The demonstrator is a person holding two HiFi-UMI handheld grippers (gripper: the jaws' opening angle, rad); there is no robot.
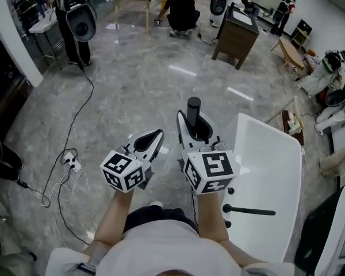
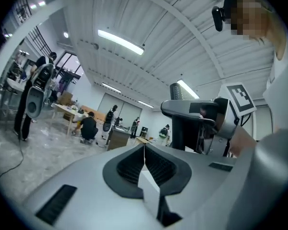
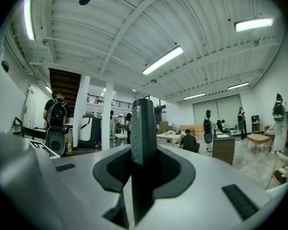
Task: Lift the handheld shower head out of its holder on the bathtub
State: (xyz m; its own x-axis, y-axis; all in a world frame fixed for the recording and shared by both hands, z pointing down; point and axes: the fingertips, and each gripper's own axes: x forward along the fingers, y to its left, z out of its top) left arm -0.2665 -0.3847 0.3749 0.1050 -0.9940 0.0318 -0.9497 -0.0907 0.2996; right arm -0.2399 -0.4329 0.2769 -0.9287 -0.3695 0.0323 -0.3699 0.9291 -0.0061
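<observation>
Right tool (image 1: pixel 194 128): clamped on the black shower head (image 1: pixel 194 105), held upright over the floor, left of the tub (image 1: pixel 270 160) and well clear of its black rim fitting (image 1: pixel 250 211).
Left tool (image 1: pixel 154 138): jaws together, empty.
Risk: the head may slide through the pads if the grip eases. No hose shows, but one could snag.
Count: two tools, one head, one tub.

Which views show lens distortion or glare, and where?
Head view: lamp glare streaks on the marble floor. Left gripper view: strong fisheye, dark corners, one bright ceiling lamp. Right gripper view: ceiling beams curve; the black handle is in shadow.
</observation>
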